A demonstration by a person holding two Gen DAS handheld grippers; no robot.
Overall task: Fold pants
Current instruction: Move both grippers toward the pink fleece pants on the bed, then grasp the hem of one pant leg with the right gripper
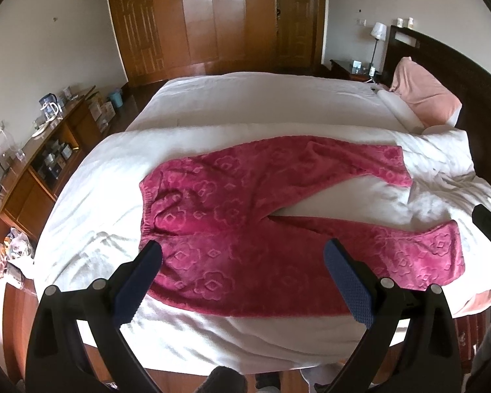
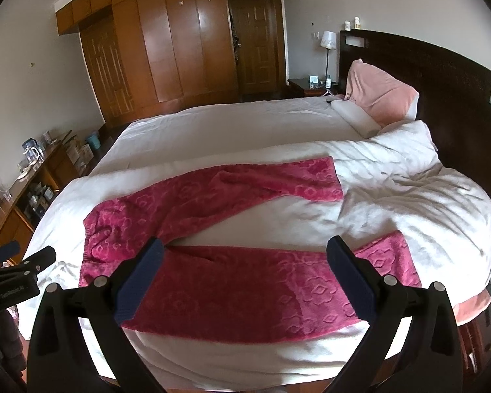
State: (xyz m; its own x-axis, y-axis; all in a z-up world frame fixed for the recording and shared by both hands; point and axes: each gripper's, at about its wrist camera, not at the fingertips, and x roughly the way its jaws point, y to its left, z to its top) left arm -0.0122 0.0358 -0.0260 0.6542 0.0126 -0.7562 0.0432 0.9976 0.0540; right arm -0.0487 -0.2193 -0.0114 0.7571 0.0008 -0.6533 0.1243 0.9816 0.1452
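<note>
The left tool point(image 1: 242, 263), black-armed with dimpled blue rubber pads, hangs wide open and empty above the waist end of the plush magenta fleece pants point(image 1: 245, 216). The right tool point(image 2: 245, 262) gapes equally wide, empty, over the nearer leg. The pants, embossed with flower shapes, lie flat with legs splayed in a V on the rumpled white quilted bed cover point(image 2: 409, 196). Beyond stands a soft pink pillow point(image 2: 383, 98) against the dark wooden headboard point(image 2: 442, 75).
</note>
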